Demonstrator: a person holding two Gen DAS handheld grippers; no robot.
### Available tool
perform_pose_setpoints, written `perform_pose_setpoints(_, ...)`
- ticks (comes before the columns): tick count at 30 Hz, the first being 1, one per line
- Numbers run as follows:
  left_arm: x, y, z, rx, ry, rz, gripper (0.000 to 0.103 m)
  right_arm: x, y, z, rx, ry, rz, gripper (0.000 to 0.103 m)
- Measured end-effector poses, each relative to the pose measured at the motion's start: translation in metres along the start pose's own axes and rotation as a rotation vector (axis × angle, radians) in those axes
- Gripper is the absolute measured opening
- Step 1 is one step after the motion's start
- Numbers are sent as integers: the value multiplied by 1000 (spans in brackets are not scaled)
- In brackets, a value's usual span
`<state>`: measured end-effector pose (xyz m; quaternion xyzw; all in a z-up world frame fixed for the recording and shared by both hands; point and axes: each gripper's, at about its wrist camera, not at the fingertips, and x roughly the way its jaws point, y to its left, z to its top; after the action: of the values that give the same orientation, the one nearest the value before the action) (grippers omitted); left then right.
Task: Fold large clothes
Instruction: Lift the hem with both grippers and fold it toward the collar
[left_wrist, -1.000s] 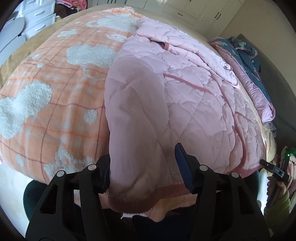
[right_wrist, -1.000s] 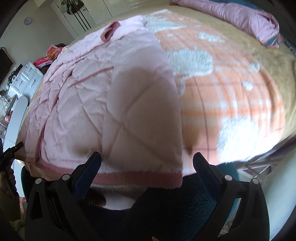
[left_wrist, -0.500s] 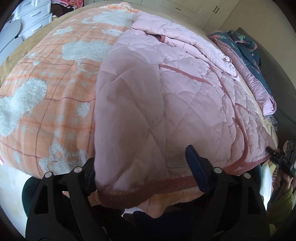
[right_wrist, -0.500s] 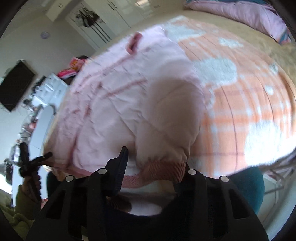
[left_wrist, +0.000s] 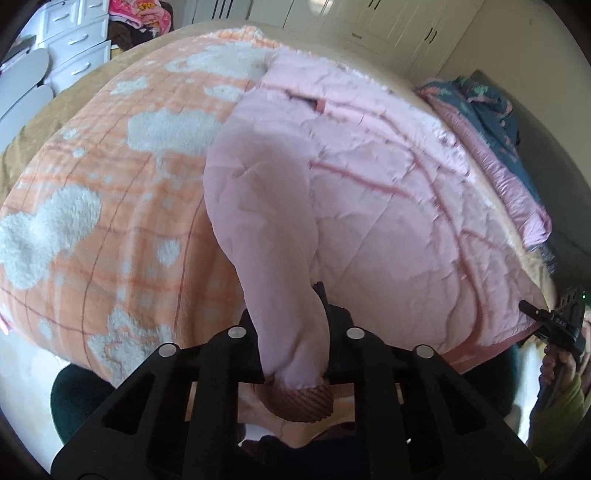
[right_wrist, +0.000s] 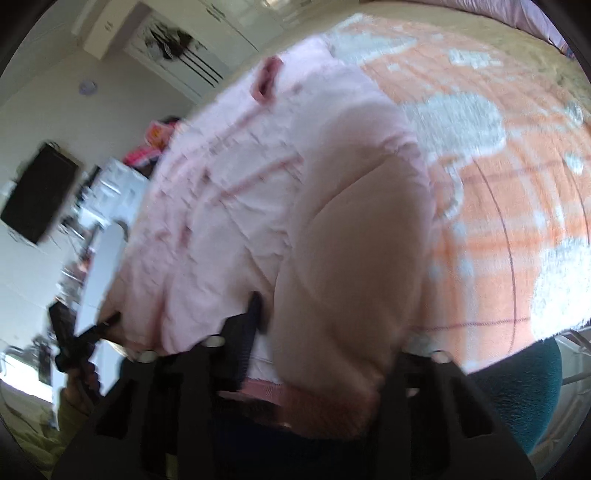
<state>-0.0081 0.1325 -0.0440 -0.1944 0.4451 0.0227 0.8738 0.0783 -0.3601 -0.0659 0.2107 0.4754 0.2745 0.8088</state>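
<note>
The left gripper and right gripper are each clenching a puffy sleeve of the quilted pink jacket, which is lying across the fleecy orange blanket.

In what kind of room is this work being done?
Most likely a bedroom at home. A pink quilted jacket lies on a bed covered by an orange checked blanket, with white wardrobe doors behind and a white chest of drawers beside it.
</note>
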Motion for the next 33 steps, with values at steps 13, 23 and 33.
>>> perform_pose_setpoints(13, -34, -31, 48, 53, -138, -66, 8, -33, 55, 43, -120, -164, 47, 21)
perform_pose_setpoints(23, -55, -52, 88, 81, -232, -96, 8, -55, 74, 85, -131, -253, 127, 19)
perform_pose_setpoints(33, -66, -60, 120, 85, -267, -104, 8, -69, 74, 112, -121, -307, 141, 17)
